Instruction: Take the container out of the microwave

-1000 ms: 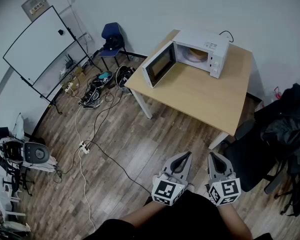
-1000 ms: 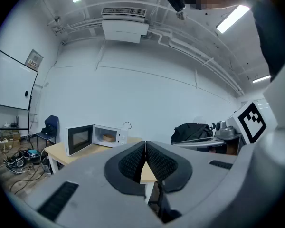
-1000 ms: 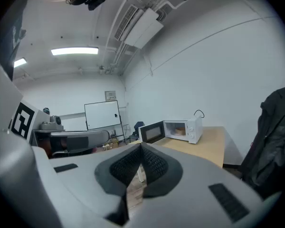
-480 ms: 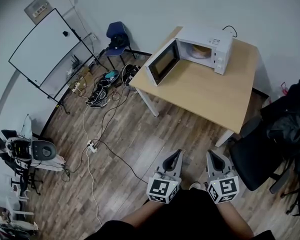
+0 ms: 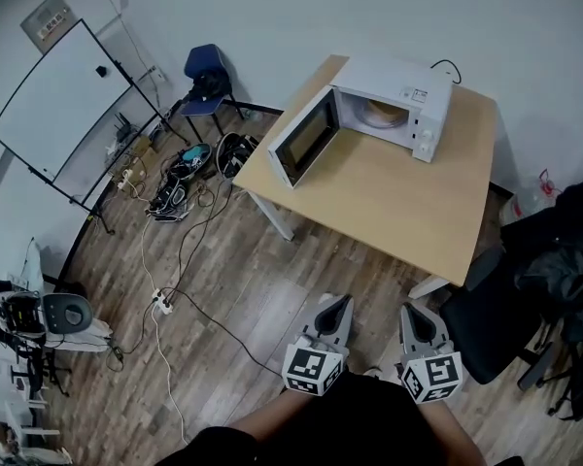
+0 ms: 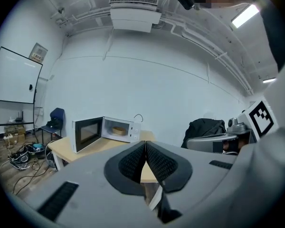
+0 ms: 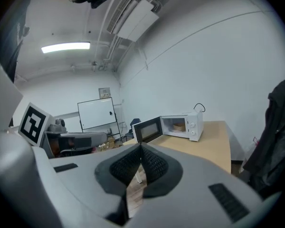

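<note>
You stand well back from the worktop [image 5: 394,197] with left claw [image 5: 341,301] and right claw [image 5: 411,310] both pressed together, empty, seemingly because the container [image 5: 383,113] sits inside the open microwave [image 5: 413,83] at the worktop's far edge, beyond reach.

No words or numbers big enough to read. Print on wall sign [image 5: 47,17] above whiteboard [image 5: 63,105]: too small. Marks on microwave [image 5: 394,100] panel: same. Cubes on left gripper [image 5: 339,301], right gripper [image 5: 411,310]: black-white squares only.

Microwave [image 5: 389,74]: smooth white casing, slight sheen. Table [image 5: 398,202]: pale wood top, matt. Floor [image 5: 235,282]: grey-brown wood planks, grain visible.
</note>
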{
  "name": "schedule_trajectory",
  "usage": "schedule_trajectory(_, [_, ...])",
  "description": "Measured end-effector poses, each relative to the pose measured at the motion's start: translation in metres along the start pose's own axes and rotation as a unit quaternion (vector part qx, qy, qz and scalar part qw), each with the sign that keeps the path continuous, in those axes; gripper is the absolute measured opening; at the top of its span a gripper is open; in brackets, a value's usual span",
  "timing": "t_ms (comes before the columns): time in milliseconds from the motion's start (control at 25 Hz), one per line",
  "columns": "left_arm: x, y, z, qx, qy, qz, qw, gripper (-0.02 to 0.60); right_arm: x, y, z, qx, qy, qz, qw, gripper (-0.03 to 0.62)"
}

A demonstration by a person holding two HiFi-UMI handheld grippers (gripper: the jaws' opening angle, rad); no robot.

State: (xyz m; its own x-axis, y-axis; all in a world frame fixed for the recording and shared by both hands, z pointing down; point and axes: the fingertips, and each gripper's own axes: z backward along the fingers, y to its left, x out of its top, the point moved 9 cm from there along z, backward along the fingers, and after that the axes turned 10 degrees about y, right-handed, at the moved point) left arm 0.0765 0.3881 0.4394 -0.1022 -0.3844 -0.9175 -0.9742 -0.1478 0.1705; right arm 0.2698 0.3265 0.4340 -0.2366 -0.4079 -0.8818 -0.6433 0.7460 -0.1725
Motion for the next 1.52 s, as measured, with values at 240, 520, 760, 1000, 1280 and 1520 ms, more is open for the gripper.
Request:
schedule_trajectory(240, [0.035, 0.049, -0.049, -0.087, 0.027, -0.015, 0.9957, 0.012, 0.052, -0.014, -0.065, -0.039, -0.018, -0.03, 0.999, 0.06])
schedule_trajectory(520, [0.073, 0.125, -0.091, -0.121, 0.006, -0.041, 0.9918, 0.012, 0.094, -0.001, -0.135, -0.074, -0.018, -0.021, 0.997, 0.06])
schedule_trajectory(760, [0.093, 0.159, -0.117, -0.135, -0.003, -0.033, 0.9903, 0.012, 0.119, 0.009, -0.171, -0.081, -0.011, -0.008, 0.997, 0.06])
schedule_trajectory(1000, [0.1, 0.19, -0.14, -0.159, 0.0, -0.018, 0.9871, 0.012, 0.135, -0.001, -0.201, -0.107, -0.006, -0.022, 0.994, 0.06])
schedule_trajectory(1280, [0.106, 0.23, -0.164, -0.181, -0.009, -0.025, 0.9832, 0.012, 0.144, -0.002, -0.237, -0.128, 0.005, -0.031, 0.991, 0.06])
schedule_trajectory(1520, [0.104, 0.249, -0.192, -0.165, 0.003, -0.034, 0.9857, 0.012, 0.139, -0.017, -0.248, -0.137, 0.008, -0.045, 0.99, 0.06])
